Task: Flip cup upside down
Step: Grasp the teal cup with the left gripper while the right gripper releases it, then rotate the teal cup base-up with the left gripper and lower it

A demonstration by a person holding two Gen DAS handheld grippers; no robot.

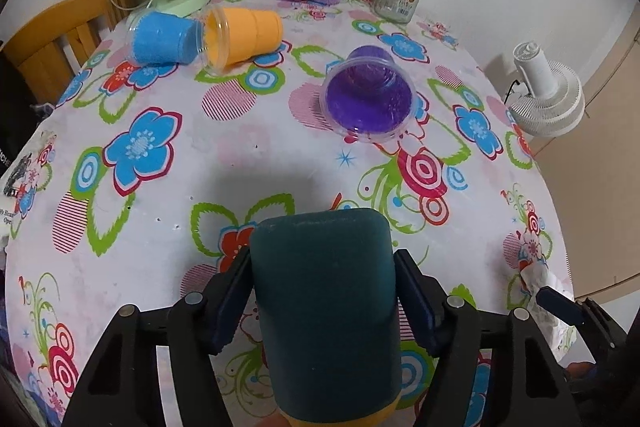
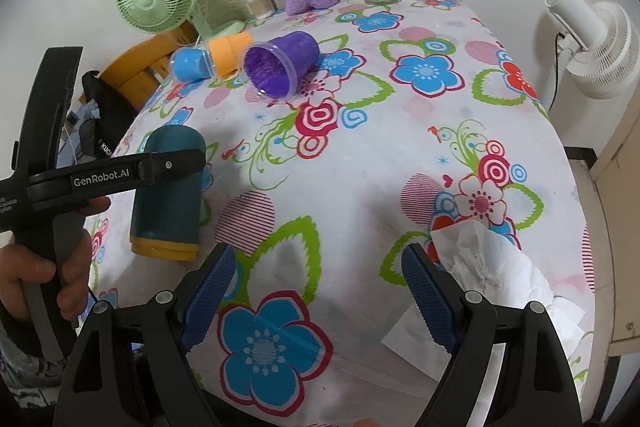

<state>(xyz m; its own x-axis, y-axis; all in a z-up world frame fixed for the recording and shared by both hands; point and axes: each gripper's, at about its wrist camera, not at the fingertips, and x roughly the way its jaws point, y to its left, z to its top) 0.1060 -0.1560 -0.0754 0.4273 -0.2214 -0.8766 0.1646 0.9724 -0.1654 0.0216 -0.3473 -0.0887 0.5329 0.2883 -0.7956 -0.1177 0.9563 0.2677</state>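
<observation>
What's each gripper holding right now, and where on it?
Left gripper is shut on the dark teal cup, its fingers clamping the side walls about mid-body, closed base up, yellow rim down. Right gripper is open and holds nothing.

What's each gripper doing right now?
Left gripper: shut on the dark teal cup, which is bottom-up.
Right gripper: open, holding nothing.

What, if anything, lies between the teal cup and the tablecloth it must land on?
Nothing visible. The left hand-held gripper clamps the teal cup, closed end up; bare tablecloth surrounds it, and the purple cup lies farther back.
</observation>
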